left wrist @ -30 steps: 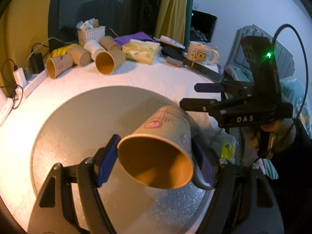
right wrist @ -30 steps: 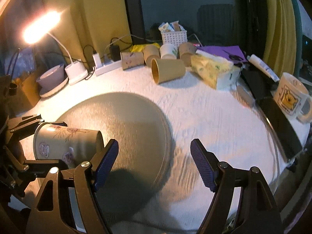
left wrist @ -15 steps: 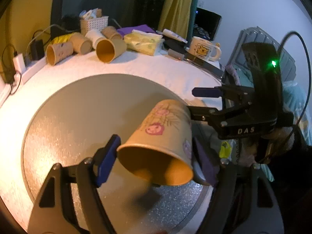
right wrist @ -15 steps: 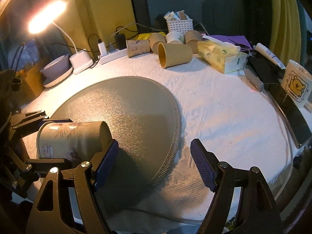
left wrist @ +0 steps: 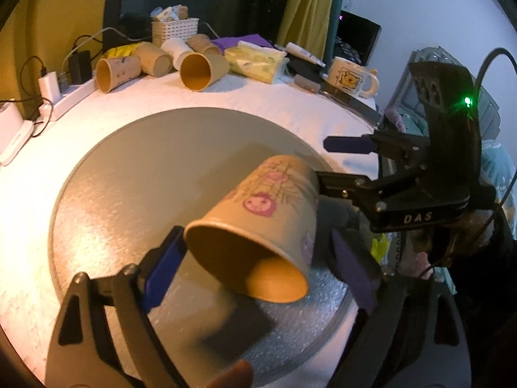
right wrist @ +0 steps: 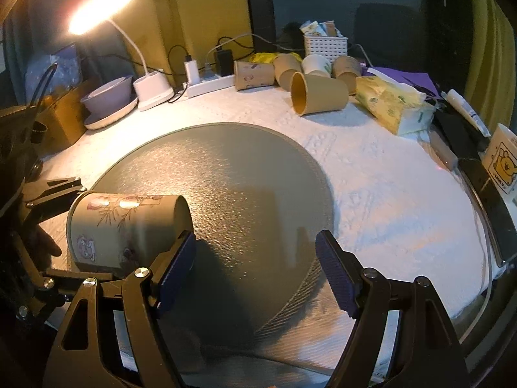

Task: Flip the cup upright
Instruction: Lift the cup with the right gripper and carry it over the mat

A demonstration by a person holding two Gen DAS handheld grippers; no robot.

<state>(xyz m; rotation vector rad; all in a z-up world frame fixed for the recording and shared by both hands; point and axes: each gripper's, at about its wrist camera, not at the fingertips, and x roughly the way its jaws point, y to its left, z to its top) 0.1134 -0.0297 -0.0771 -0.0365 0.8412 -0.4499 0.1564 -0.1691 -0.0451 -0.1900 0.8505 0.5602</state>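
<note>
A tan paper cup with pink flower prints (left wrist: 268, 213) is held on its side in my left gripper (left wrist: 258, 265), which is shut on it near the rim. The cup's open mouth faces my left camera and its base points away. It hangs above a round grey mat (left wrist: 145, 174). In the right wrist view the same cup (right wrist: 126, 226) lies sideways at the left, base toward the mat's middle (right wrist: 226, 177). My right gripper (right wrist: 255, 268) is open and empty over the mat, just right of the cup. It also shows in the left wrist view (left wrist: 336, 161).
Several paper cups (right wrist: 318, 97) lie on their sides at the table's back, by a white basket (right wrist: 324, 45), a tissue pack (right wrist: 391, 106) and a power strip (right wrist: 210, 84). A lit desk lamp (right wrist: 103, 6) and bowl (right wrist: 108, 100) stand back left. A mug (left wrist: 350, 79) stands right.
My left gripper has lifted and tilted the cup, so its mouth faces more downward toward the camera. Both views have pulled back and higher over the mat. The right gripper stays open.
</note>
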